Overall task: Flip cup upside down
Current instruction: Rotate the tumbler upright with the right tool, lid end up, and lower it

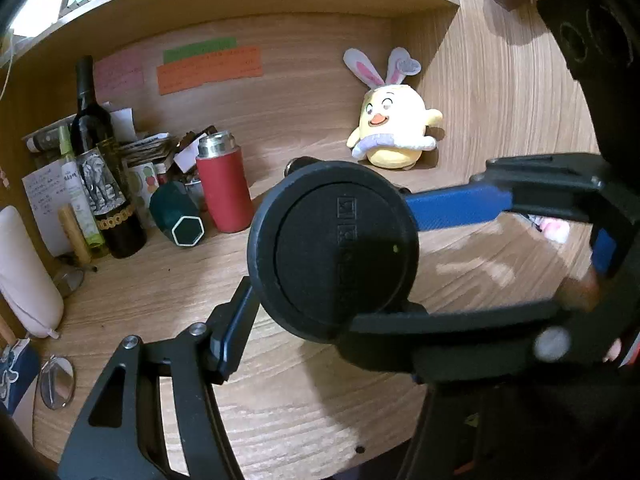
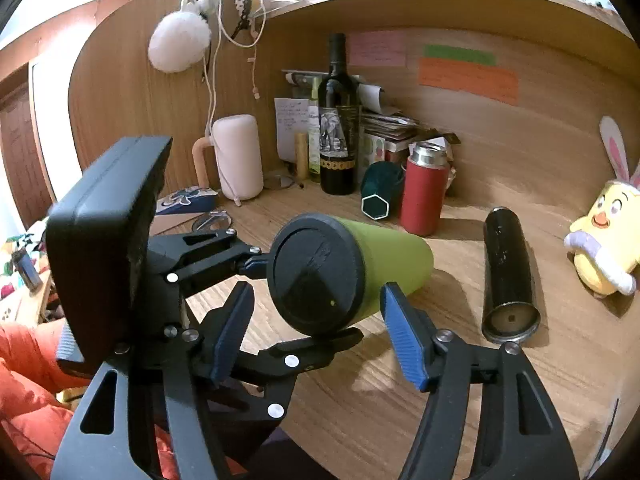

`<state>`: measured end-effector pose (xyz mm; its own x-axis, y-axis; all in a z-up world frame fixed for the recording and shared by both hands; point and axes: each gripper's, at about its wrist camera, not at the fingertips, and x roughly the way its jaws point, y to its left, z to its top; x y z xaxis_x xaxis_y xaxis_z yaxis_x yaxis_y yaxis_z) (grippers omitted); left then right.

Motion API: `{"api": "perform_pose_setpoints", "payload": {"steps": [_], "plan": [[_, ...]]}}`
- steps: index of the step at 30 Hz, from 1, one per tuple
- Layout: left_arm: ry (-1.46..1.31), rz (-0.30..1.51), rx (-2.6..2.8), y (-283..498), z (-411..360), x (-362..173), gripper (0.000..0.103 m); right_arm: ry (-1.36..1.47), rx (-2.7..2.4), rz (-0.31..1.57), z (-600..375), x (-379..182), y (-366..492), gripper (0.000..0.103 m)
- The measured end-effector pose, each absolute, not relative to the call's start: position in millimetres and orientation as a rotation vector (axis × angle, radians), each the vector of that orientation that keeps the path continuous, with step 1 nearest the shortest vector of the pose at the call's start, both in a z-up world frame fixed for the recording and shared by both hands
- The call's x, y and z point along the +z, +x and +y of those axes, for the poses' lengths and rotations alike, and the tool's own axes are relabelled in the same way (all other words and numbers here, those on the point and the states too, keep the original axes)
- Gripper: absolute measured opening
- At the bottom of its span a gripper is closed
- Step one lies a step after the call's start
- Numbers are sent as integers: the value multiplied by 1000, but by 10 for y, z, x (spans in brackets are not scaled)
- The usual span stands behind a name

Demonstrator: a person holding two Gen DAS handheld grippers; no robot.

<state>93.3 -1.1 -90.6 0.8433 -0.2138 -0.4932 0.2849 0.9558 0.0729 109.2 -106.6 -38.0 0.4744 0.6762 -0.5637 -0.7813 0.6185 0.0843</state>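
Left wrist view: a cup (image 1: pixel 332 248) fills the centre, held in the air over a wood-grain desk (image 1: pixel 160 288). Its round matte black lid, with raised lettering, faces the camera. The left gripper (image 1: pixel 320 312) comes up from the near edge. One blue ribbed pad (image 1: pixel 234 336) presses the lid's lower left rim, and the other pad is hidden. The right gripper (image 1: pixel 380 264) comes in from the right, with one blue finger above the cup and a black one below. At the far left stand a red flask (image 1: pixel 224 192) with a steel neck and a dark glass wine bottle (image 1: pixel 96 152). A soft yellow plush chick (image 1: pixel 392 128) sits at the far right.

Right wrist view: the cup lies on its side in mid-air, with a smooth lime-green body tapering away from the lid. The left gripper, coming from the left, pinches the lid end between an upper and a lower finger. The right gripper's two pads are spread wide on either side of the cup and appear clear of it. A black cylinder (image 2: pixel 510 276) lies on the desk to the right.

The flip looks about half done. The cup is lifted and horizontal, so the rest of the turn and setting it down remain.
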Motion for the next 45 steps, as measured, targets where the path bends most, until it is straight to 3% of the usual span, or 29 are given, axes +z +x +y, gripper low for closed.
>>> {"api": "perform_pose_setpoints", "payload": {"steps": [10, 18, 45], "plan": [[190, 462, -251, 907, -82, -863, 59, -185, 862, 590, -1113, -364, 1176, 62], [193, 408, -241, 912, -75, -740, 58, -244, 831, 513, -1011, -307, 1223, 69], [188, 347, -273, 1147, -65, -390, 58, -115, 846, 511, -1091, -54, 1569, 64]]}}
